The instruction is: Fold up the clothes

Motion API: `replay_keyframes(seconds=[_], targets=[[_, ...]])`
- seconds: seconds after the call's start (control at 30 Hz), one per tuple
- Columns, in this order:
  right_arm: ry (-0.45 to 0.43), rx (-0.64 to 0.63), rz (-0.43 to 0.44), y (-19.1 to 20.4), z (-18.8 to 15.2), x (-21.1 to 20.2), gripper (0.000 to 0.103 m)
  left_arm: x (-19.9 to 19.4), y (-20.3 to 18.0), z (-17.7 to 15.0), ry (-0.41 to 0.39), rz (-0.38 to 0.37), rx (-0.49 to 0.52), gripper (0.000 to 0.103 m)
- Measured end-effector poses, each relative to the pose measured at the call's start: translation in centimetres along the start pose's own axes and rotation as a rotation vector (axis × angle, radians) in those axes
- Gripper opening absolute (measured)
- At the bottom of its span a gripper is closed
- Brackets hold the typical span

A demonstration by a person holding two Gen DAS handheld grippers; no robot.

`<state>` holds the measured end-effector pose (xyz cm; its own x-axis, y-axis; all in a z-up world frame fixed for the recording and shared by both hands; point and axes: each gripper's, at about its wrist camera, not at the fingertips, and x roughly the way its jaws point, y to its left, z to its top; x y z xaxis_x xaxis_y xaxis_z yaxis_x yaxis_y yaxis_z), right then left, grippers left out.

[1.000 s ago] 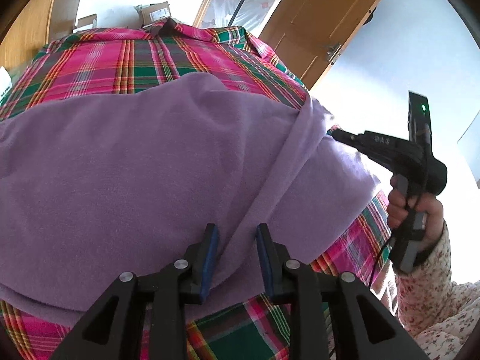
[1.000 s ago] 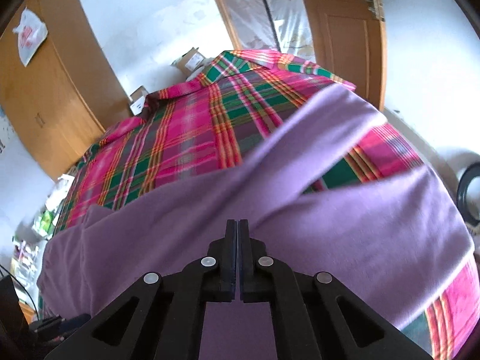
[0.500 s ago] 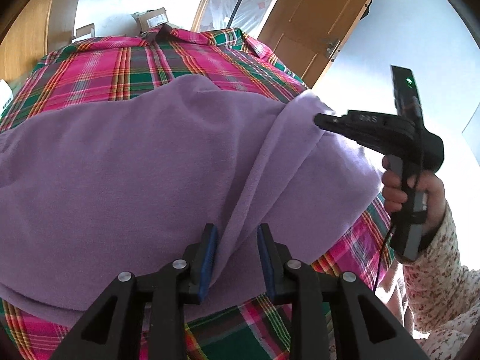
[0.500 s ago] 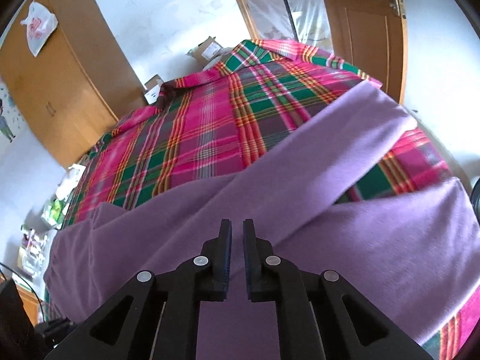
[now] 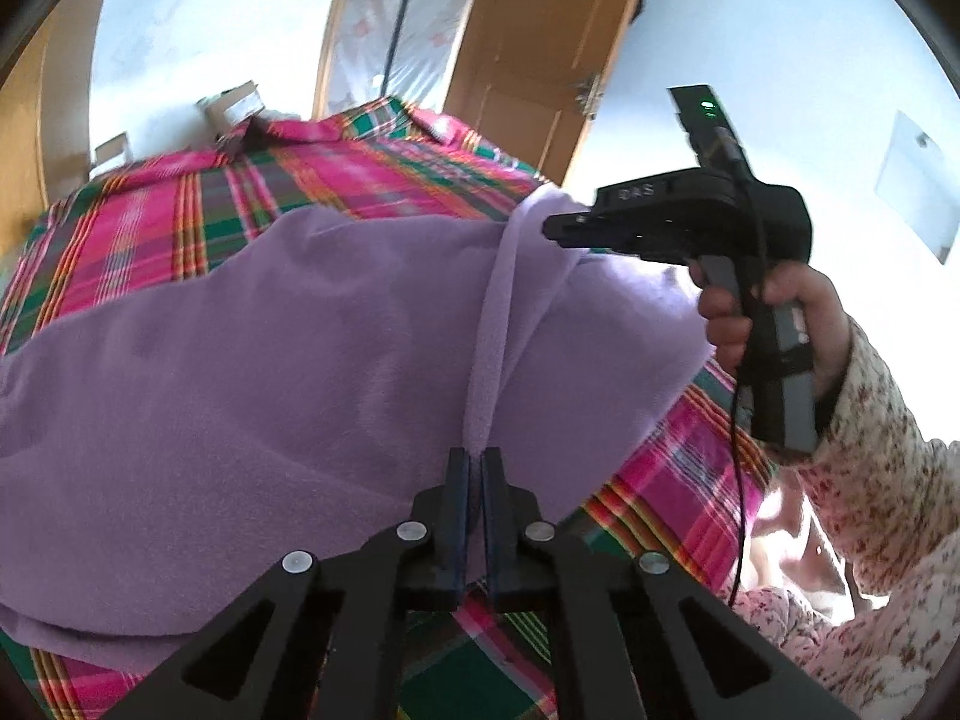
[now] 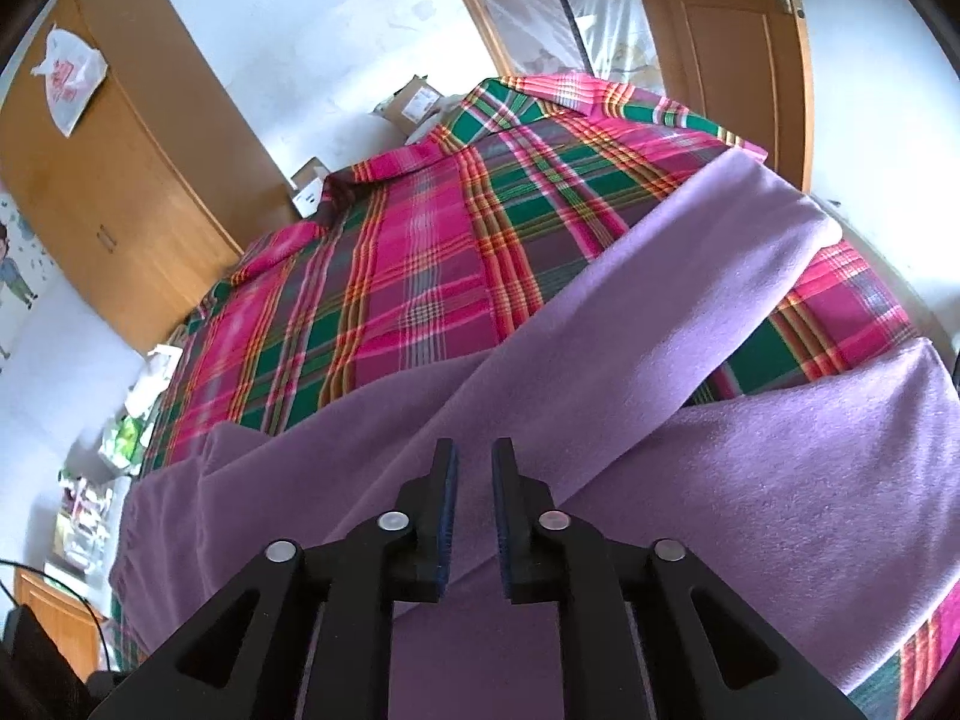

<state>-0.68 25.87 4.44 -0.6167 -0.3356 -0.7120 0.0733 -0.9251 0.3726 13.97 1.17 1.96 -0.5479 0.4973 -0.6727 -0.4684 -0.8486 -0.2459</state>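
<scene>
On plaid bedspread point(image 6: 420, 276), left gripper point(image 5: 474, 468) pinches purple garment point(image 5: 270, 360).

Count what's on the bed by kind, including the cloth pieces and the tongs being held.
Purple garment: 1
Plaid bedspread: 1
Tongs: 2, left tongs and right tongs
Total: 4

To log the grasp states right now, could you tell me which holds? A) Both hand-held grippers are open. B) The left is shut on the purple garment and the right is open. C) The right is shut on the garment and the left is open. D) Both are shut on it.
B: the left hand-held gripper pinches a ridge of the purple garment, while the right hand-held gripper shows a clear gap.
</scene>
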Motion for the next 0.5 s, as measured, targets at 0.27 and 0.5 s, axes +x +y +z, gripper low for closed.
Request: replay_keyframes(seconds=[0.27, 0.5], targets=[[0.044, -0.010, -0.036, 0.7, 1.3, 1.4, 0.045, 0.1, -0.7, -0.6, -0.001, -0.046, 0.028, 0.000], [0.073, -0.009, -0.078, 1.0, 2.7, 3.1, 0.045, 0.2, -0.2, -0.8, -0.003, -0.025, 0.002, 0.001]])
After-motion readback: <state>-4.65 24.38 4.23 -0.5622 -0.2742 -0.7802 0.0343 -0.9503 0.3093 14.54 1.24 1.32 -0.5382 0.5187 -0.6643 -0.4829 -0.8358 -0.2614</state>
